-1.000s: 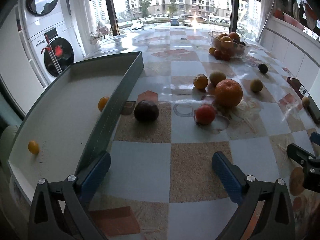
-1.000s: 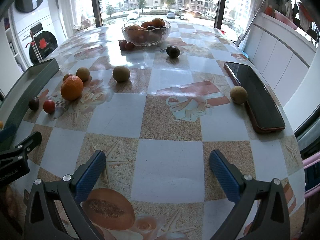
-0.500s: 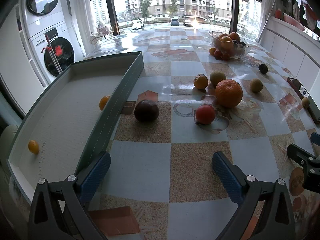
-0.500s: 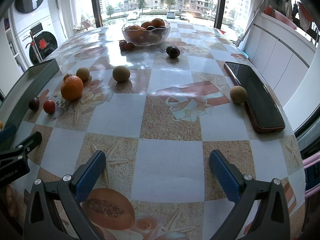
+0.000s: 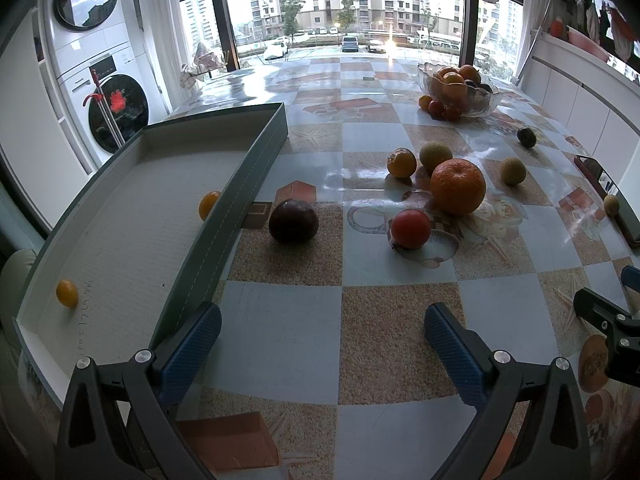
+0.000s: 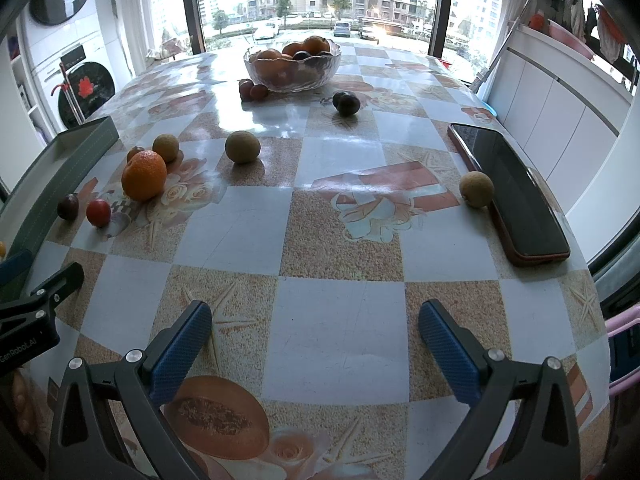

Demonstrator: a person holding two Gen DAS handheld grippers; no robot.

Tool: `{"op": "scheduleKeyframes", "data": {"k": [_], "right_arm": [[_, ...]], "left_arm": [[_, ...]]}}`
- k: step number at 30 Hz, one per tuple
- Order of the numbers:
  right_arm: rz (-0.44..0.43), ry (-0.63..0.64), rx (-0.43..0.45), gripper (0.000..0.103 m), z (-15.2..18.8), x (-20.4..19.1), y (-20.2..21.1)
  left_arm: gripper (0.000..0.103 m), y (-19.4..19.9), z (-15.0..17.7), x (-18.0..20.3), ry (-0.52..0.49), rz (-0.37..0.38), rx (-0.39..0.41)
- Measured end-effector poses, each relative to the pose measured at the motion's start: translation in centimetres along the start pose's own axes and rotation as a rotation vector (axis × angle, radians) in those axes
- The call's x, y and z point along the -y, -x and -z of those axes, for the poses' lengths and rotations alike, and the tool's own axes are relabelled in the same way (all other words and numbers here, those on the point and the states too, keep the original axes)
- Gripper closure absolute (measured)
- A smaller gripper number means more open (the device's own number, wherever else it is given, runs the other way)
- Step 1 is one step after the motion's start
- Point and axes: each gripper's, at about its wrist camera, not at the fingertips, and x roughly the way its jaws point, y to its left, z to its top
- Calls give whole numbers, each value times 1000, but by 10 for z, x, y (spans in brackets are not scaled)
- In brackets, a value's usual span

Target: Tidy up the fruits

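Note:
A grey tray [image 5: 256, 168] at the left holds two small yellow fruits [image 5: 67, 293] [image 5: 208, 204]. On the table lie a dark purple fruit [image 5: 293, 221], a red tomato [image 5: 411, 228], a big orange [image 5: 457, 187], a small orange [image 5: 401, 162] and several greenish-brown fruits [image 6: 242, 147]. My left gripper [image 5: 320, 340] is open and empty, low over the table in front of the dark fruit. My right gripper [image 6: 316, 338] is open and empty, over the table's near middle. A brown fruit [image 6: 476, 189] rests against a phone.
A glass bowl [image 6: 292, 65] of fruit stands at the far side, with small red fruits [image 6: 253, 90] and a dark plum [image 6: 346, 103] beside it. A phone [image 6: 508, 192] lies near the right edge. A washing machine [image 5: 116, 112] stands beyond the tray.

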Motion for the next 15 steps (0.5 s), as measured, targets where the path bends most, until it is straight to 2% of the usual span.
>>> {"op": "scheduleKeyframes", "data": {"k": [3,5,8,12,15], "right_arm": [[-31,-1,-25,0,-8,8,4],[-35,-30,20,0,-17,20,12],[6,-80,69,0,-41,46,19],[78,-97,53,0,-63,71,1],[84,-109,40,2,-70,80,-13]], "left_arm": [[1,0,0,0,0,0,0],[1,0,0,0,0,0,1],[1,0,0,0,1,0,1],[1,0,1,0,1,0,1],[1,0,1,-1,1,0,1]]}}
